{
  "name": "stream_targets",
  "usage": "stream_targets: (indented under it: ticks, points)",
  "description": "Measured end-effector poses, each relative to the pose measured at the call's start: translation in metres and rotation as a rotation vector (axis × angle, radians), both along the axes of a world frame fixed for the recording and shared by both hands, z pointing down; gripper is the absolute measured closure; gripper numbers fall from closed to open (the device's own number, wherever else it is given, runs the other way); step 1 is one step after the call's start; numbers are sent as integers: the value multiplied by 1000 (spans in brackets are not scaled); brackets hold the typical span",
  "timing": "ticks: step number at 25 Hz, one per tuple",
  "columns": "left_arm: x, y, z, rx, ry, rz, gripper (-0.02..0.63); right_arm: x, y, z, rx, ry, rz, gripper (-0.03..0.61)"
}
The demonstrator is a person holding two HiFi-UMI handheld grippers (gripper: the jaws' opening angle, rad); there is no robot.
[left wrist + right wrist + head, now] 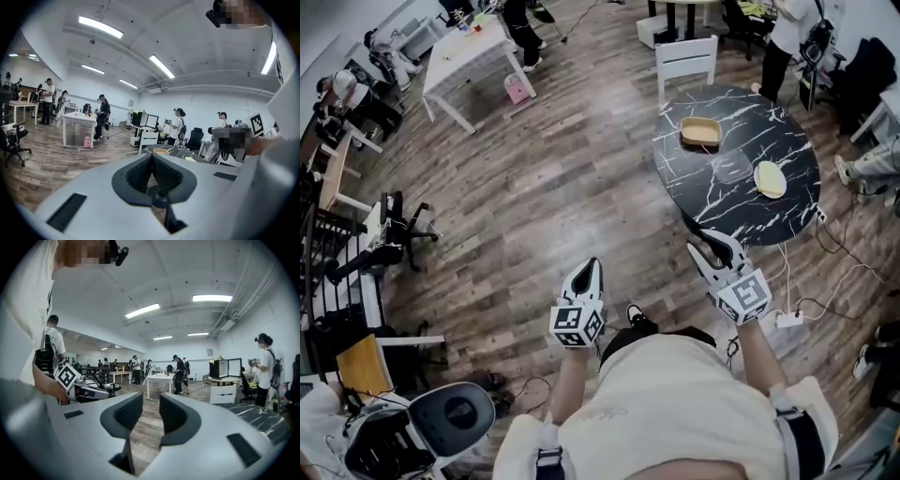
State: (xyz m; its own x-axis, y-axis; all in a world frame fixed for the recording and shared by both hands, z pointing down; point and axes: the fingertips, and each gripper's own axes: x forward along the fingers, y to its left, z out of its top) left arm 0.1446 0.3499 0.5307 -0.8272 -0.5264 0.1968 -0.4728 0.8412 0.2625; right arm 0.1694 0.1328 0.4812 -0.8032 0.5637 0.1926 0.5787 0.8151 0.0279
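Tan tray (700,131) and yellow plate (770,178) sit well apart on the black marble table (712,202), ahead and to your right. By the look of it you are in the approach. Your right gripper (705,242) hovers at the table's near edge, its jaws a narrow way apart with only floor showing between them. Your left gripper (593,265) hangs over the wood floor (525,206), jaws pressed together on nothing. Reaching either dish would call for a step closer and parted left jaws. A white chair (686,58) stands at the table's far side. A white table (469,56), office chairs and other people fill the room.
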Motion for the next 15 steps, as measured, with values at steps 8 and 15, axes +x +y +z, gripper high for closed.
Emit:
stream_targets:
  ticks: [8, 15]
  points:
    - [-57, 35, 9, 43, 14, 4, 597, -56, 31, 22, -26, 76, 36, 477]
    - [-94, 52, 38, 27, 81, -40, 597, -107, 46, 49, -9, 137, 11, 485]
